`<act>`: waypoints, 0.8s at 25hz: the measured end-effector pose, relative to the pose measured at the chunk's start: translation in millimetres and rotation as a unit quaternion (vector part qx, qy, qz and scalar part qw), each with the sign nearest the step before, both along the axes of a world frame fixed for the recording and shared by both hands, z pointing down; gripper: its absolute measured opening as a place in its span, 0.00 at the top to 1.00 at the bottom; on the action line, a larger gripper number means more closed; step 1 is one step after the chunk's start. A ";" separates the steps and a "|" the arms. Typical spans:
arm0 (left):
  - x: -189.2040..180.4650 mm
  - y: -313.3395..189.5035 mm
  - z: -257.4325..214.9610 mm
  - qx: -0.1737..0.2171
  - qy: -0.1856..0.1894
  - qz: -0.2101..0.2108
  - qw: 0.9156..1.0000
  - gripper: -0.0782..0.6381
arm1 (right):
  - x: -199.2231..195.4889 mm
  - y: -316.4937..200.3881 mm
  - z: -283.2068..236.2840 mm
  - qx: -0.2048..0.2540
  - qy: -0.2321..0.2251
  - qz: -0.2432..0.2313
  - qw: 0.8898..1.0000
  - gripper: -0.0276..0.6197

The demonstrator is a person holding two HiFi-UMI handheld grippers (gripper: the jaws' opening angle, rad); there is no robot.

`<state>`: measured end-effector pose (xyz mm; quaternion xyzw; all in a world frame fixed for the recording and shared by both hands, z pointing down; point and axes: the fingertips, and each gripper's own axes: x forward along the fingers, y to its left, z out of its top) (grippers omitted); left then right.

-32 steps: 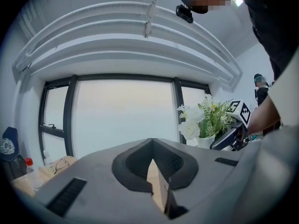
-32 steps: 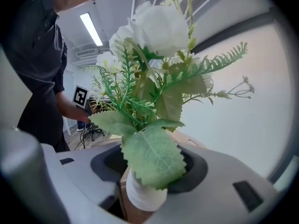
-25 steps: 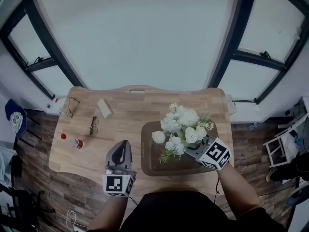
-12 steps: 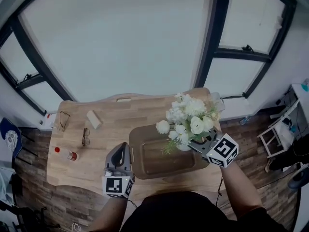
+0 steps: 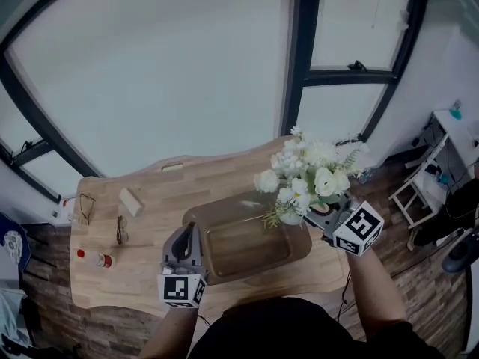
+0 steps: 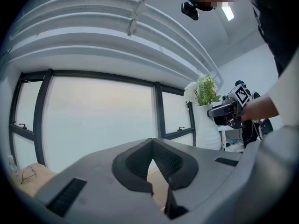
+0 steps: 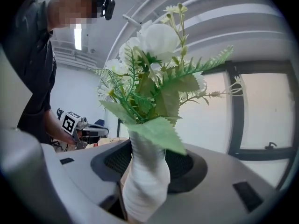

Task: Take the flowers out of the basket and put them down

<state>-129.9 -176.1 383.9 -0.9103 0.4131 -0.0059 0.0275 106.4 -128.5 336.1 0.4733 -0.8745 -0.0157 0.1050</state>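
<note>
Right gripper (image 5: pixel 314 214) grasps the flowers (image 5: pixel 307 174) by their white stem above the basket's (image 5: pixel 197 221) right side; left gripper (image 5: pixel 190 230) is clenched, empty.

Both hand-held units had matte grey moulded shells. The left gripper (image 6: pixel 152 164) showed black ribbed pads inside its jaws and a dark slotted vent on each shoulder; the right gripper (image 5: pixel 318 209) matched it. Each carried a white marker cube (image 5: pixel 182 290) printed with black square patterns. A thin dark cable (image 5: pixel 345 298) ran back from the right unit. The person wore a black short-sleeved top (image 5: pixel 284 327) and a small black head camera (image 6: pixel 189 10).
</note>
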 end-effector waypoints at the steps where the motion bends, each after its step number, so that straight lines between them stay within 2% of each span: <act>1: 2.5 -0.2 1.0 0.000 0.001 0.005 1.000 0.88 | 3.8 2.0 -0.8 0.001 0.000 0.007 1.000 0.58; 8: 17.5 -7.2 8.6 0.000 0.008 0.040 0.999 0.88 | 18.5 12.4 5.1 0.007 0.003 0.051 0.999 0.58; 13: 69.2 2.3 -2.3 -0.001 0.002 0.064 0.998 0.88 | 73.5 34.3 1.4 0.008 0.004 0.088 0.996 0.58; 20: 101.5 5.5 0.1 -0.006 -0.004 0.093 0.996 0.88 | 103.5 51.9 17.0 0.005 0.000 0.131 0.991 0.59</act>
